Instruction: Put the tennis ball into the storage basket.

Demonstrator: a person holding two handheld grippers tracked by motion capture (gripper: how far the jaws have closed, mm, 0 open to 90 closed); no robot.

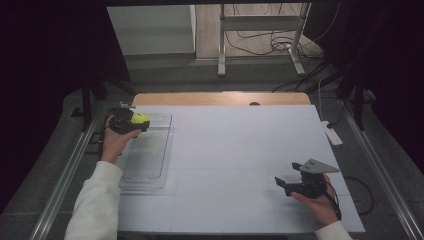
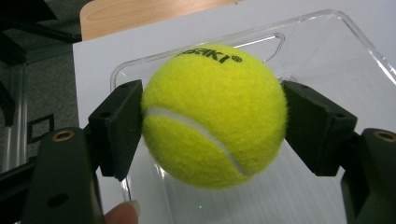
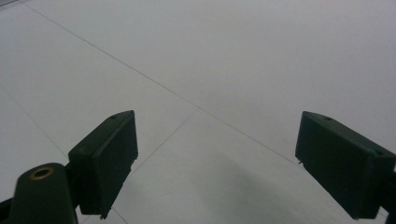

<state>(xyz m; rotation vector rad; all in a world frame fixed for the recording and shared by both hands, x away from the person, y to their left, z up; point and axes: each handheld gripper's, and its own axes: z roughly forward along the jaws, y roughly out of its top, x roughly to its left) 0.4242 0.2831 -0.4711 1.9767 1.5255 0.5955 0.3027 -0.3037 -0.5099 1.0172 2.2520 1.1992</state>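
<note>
Your left tool (image 2: 212, 116) pinches the ball (image 2: 214, 115) above the clear tray (image 1: 150, 165); your right tool (image 3: 215, 163) waits spread over the counter (image 1: 240, 150). Likely next: lower, then release into the tray.

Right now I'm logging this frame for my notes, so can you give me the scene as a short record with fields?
held item: tennis ball, yellow, black lettering on top
left gripper: shut on the tennis ball, above the clear tray
clear tray: left part of the white table, nothing visibly lying in it
right gripper: open, holding nothing, low over bare table at the right
white table: faint seam lines
</note>
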